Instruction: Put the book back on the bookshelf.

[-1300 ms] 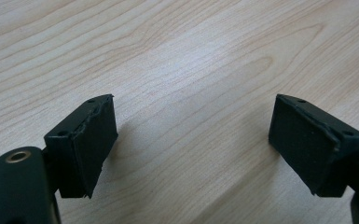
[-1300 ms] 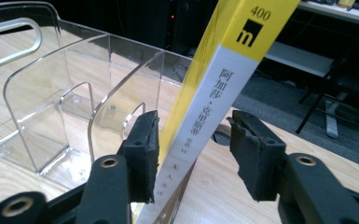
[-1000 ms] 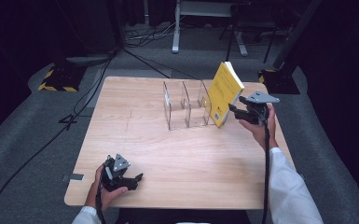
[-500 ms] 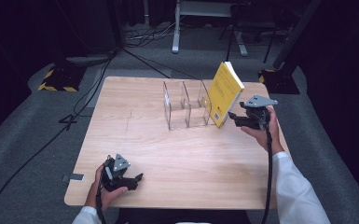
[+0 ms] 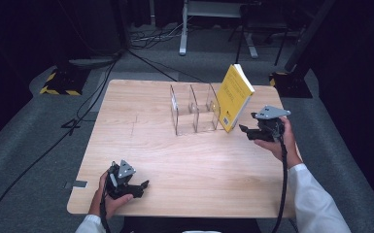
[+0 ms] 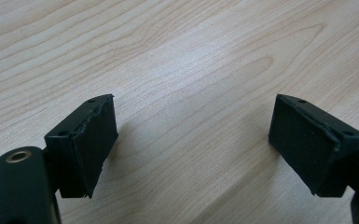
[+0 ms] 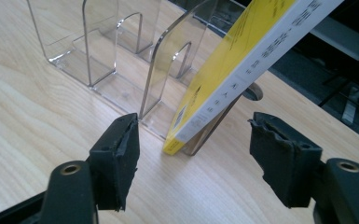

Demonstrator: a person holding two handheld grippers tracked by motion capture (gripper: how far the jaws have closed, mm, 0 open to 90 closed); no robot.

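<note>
Your right gripper (image 5: pixel 245 130) sits at the right of the high view, just beside the lower corner of the yellow book (image 5: pixel 235 96) but clear of it. Its jaws have just been opening and now stand spread, with nothing pressed between the pads. In the right gripper view the book (image 7: pixel 242 60) fills the upper middle of the frame, spine toward you, and its bottom corner rests on the worktop (image 7: pixel 23 140) ahead of the gap between the jaws.

The book is tilted, its top leaning toward the upper right of the high view, and its lower edge is at the right end of the clear acrylic divider rack (image 5: pixel 194 109), which stands in the middle of the worktop (image 5: pixel 141 141). Whether the book's foot sits inside the last slot or just against the end wall, you cannot tell.

Your left gripper (image 5: pixel 143 185) lies low at the bottom left of the high view, well apart from the rack. Its jaws are spread over bare wood.
</note>
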